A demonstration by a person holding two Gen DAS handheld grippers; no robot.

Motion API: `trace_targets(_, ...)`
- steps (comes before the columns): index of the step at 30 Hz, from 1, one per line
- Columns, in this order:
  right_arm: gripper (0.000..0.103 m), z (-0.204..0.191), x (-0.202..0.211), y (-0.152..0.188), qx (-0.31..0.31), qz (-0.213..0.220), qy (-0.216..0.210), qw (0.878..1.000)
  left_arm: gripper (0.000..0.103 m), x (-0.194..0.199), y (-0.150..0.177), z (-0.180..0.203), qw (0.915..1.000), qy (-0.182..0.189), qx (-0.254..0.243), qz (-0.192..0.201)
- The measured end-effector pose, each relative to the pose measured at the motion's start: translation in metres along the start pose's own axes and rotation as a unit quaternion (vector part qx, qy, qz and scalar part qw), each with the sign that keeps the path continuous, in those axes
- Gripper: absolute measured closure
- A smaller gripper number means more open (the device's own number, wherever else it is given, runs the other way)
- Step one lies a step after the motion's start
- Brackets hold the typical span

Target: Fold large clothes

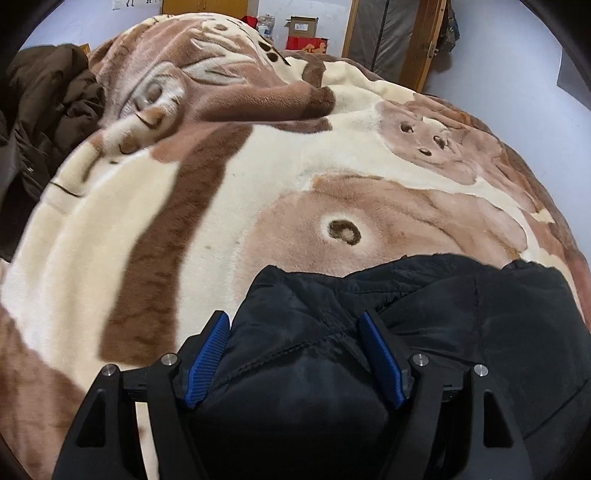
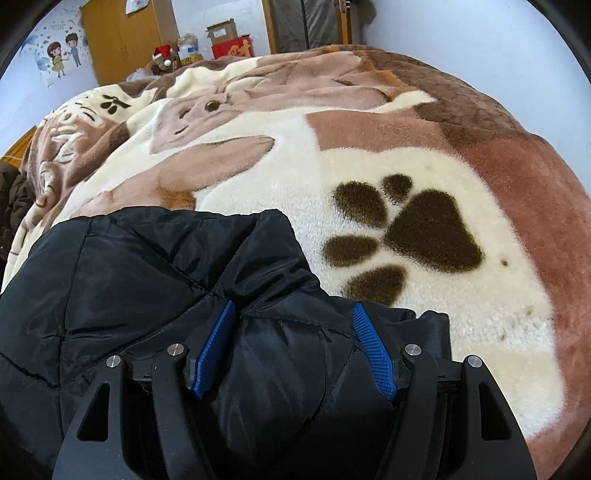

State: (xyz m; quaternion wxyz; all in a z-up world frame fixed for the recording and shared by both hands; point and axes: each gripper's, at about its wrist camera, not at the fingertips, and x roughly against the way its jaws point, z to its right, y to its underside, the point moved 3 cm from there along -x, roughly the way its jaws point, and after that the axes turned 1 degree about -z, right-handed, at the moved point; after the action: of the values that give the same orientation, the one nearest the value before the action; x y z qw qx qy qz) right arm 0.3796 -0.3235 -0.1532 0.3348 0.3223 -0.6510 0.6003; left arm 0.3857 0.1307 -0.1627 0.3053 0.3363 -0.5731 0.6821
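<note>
Black padded jacket (image 1: 424,332) lay on the bed's plush blanket (image 1: 258,184), bunched at the near edge in both wrist views. Landmark: the big dark paw print (image 2: 413,229) on the blanket.

Left claw (image 1: 295,326): jaws stood wide, a thick fold of jacket filling the gap between the blue pads (image 1: 207,362). Fabric touched both pads; looked like a grip on a bulky wad, but from this angle I couldn't tell if the pads actually pressed or just straddled it.

Right claw (image 2: 293,317): same picture. Jaws wide, quilted jacket fabric bulged up between the pads (image 2: 375,354) and met both. Whether it was clamped, I couldn't tell either.

Jacket sat just beside the paw print, on its left in the right wrist view, with its edge almost touching the lowest toe mark. The right claw's outer finger was nearest the print.

Brown coat (image 1: 40,110) was heaped at the bed's edge, well apart from the paw print, on the far side of the jacket. Cardboard box (image 2: 221,31) and red box (image 2: 232,48) stood beyond the bed, near a wooden wardrobe (image 2: 122,37).
</note>
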Motion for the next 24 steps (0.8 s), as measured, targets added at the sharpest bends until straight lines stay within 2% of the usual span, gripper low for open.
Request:
trace_targets(5,0.037,-0.007,0.067,-0.005,0.024,0.046,-0.007,0.999,0.03,0.067,0.0,0.005,0.9983,-0.004,-0.028,0.052)
trace_targets(9,0.037,-0.021,0.11,0.019,0.055,0.067,-0.023,0.996,0.03,0.113,0.025,0.012,0.9955,0.02,-0.034,0.087)
trace_targets(11,0.037,-0.024,0.104,0.031,0.058,0.046,-0.025,0.997,0.03,0.11,0.042,0.016,0.9963,0.025,-0.038,0.073)
trace_targets(14,0.037,-0.021,0.072,0.047,0.065,-0.01,-0.008,0.998,0.03,0.077,0.063,0.013,0.9993,0.016,-0.029,0.016)
trace_targets(24,0.037,-0.021,0.06,0.052,0.079,-0.017,0.004,0.997,0.028,0.063,0.067,0.015,0.9995,0.001,-0.029,0.011)
